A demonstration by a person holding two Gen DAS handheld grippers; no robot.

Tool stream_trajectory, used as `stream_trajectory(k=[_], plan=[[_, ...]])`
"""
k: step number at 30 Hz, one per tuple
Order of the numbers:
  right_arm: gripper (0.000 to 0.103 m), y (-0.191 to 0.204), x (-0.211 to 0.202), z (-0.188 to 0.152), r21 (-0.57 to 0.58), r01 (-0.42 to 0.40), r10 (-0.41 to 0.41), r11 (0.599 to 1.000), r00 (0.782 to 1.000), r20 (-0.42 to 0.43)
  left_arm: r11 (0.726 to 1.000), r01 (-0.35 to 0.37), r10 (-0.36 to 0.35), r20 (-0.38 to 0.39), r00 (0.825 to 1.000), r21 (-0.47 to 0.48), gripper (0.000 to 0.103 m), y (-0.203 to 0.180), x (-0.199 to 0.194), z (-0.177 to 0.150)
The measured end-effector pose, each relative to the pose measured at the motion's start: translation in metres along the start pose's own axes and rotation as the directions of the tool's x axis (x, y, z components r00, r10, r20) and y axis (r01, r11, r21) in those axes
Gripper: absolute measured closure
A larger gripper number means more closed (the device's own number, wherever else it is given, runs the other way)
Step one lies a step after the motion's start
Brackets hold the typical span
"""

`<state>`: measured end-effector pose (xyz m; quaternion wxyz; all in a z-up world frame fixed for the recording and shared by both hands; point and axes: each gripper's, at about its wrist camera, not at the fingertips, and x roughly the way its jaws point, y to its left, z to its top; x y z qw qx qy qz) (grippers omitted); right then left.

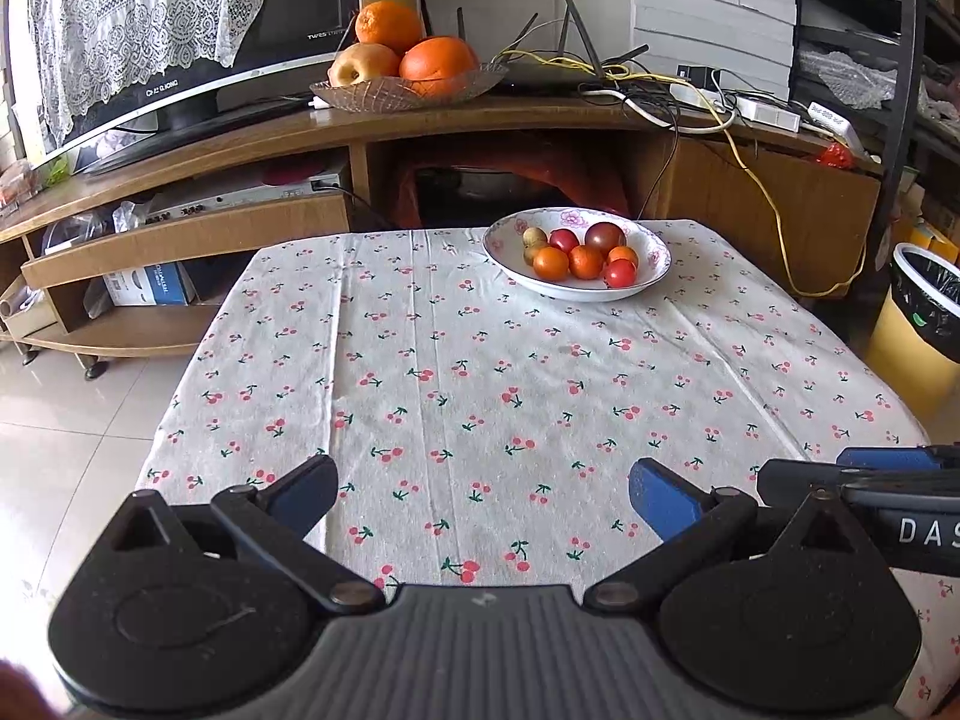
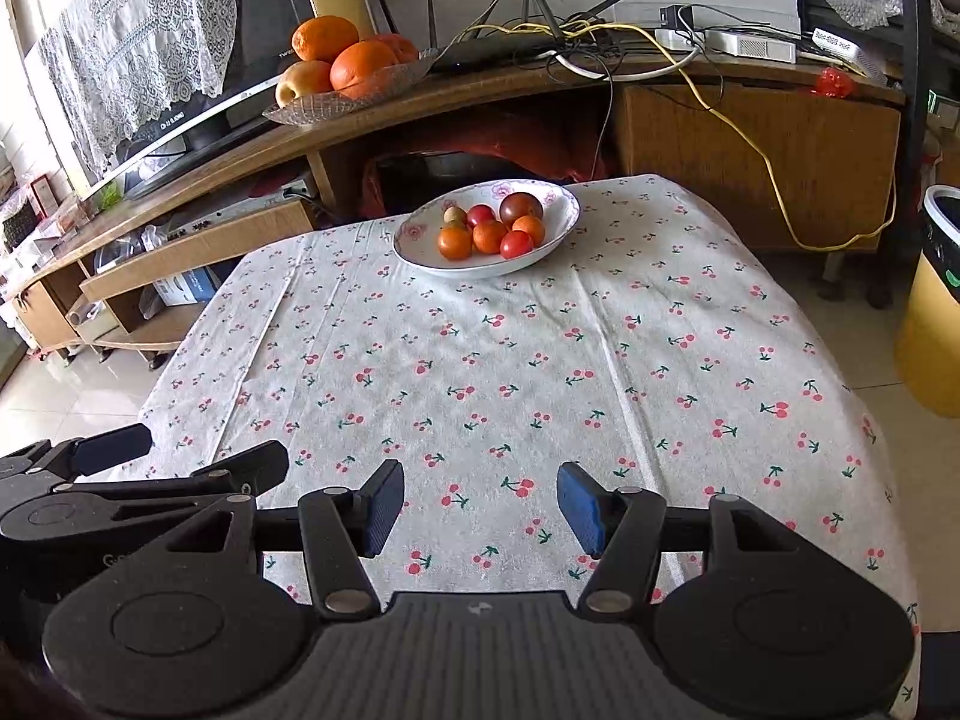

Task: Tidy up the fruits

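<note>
Fruit sits piled in a white floral bowl (image 1: 651, 243) at the far end of the table, seen from the left wrist: small orange ones (image 1: 551, 263), red ones (image 1: 620, 273), a dark purplish one (image 1: 605, 236) and a pale yellowish one (image 1: 534, 236), all inside the rim. The bowl rests on a cherry-print tablecloth (image 1: 456, 372). The left gripper (image 1: 483, 495) hangs over the near edge of the cloth, its blue-padded fingers spread wide with nothing between them, well apart from the bowl. Behind the table, a wooden TV stand (image 1: 198, 150) carries a glass dish (image 1: 408, 90) with two large oranges (image 1: 438, 63) and an apple (image 1: 363, 64). A yellow bin with a black liner (image 1: 921, 330) stands off to the right.

From the right wrist, the bowl (image 2: 561, 222) lies ahead and slightly left, near the far table edge, with the same fruits (image 2: 489, 236) clustered in it. The right gripper (image 2: 480, 507) is also open wide and empty above the near part of the cloth (image 2: 480, 360). Part of the left gripper (image 2: 180, 462) shows at the lower left, just beside it.
</note>
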<state>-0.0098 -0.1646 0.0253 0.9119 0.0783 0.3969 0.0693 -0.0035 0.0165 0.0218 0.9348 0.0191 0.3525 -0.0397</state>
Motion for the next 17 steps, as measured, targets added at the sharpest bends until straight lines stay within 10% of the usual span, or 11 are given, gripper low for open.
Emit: stream_trajectory(k=[17], plan=[[0.050, -0.0001, 0.0066, -0.0036, -0.003, 0.015, -0.015, 1.000, 0.999, -0.028, 1.000, -0.012, 0.012, 0.012, 1.000, -0.001, 0.000, 0.0000, -0.0012, -0.0017]])
